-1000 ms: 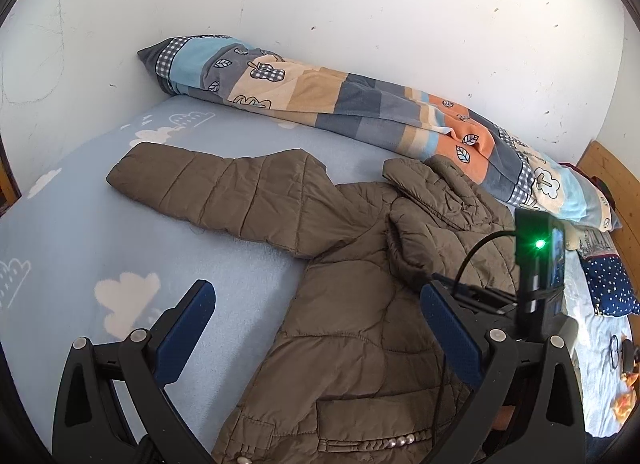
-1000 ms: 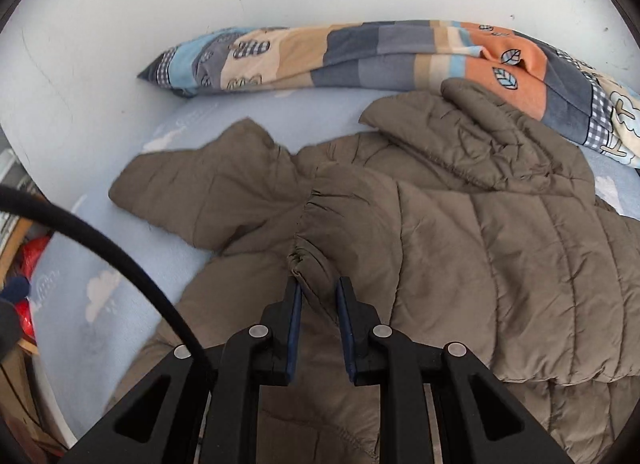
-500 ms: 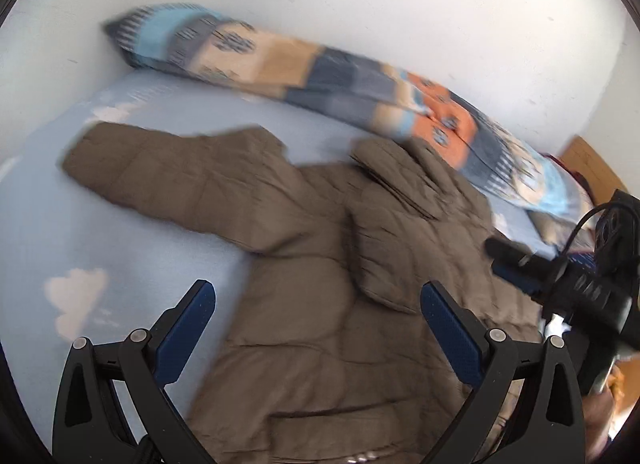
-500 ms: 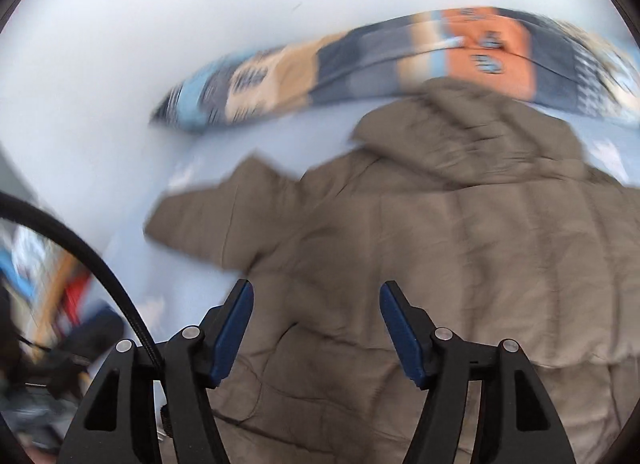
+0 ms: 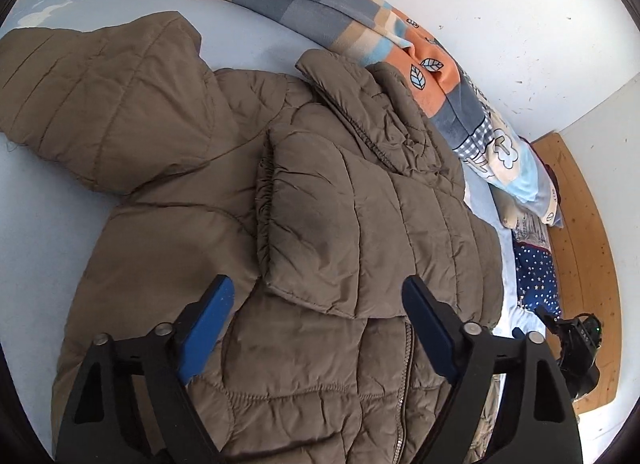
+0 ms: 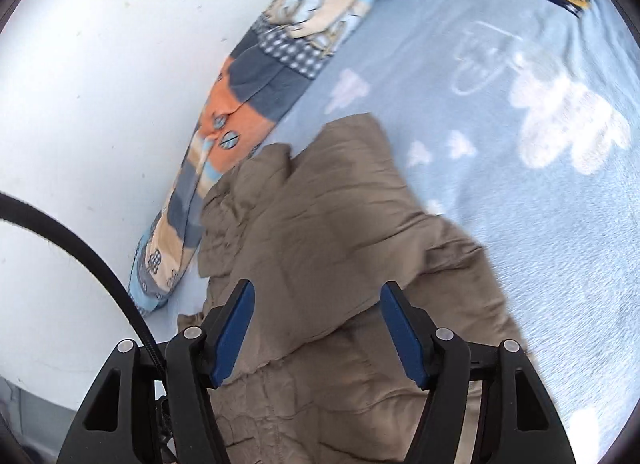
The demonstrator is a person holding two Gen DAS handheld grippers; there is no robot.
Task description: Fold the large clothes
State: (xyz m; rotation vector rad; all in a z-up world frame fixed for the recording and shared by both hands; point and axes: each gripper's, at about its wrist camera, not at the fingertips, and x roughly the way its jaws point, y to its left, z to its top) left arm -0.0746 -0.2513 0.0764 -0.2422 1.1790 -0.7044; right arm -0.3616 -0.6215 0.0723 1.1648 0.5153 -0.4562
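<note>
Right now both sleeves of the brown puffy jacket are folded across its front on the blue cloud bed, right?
Not quite. Only one sleeve is folded across the front of the brown puffy jacket. The other sleeve lies stretched out to the side on the blue cloud bed. The left wrist view shows it.

Left wrist view: looks steeply down, close over the brown quilted puffer jacket [image 5: 320, 224], facing the white wall [image 5: 500, 24]. Right wrist view: rolled sideways, close above the jacket's edge, blurred. Shared: jacket, patchwork blanket [image 6: 256, 76], light-blue cloud-print bedsheet [image 6: 520, 224].
</note>
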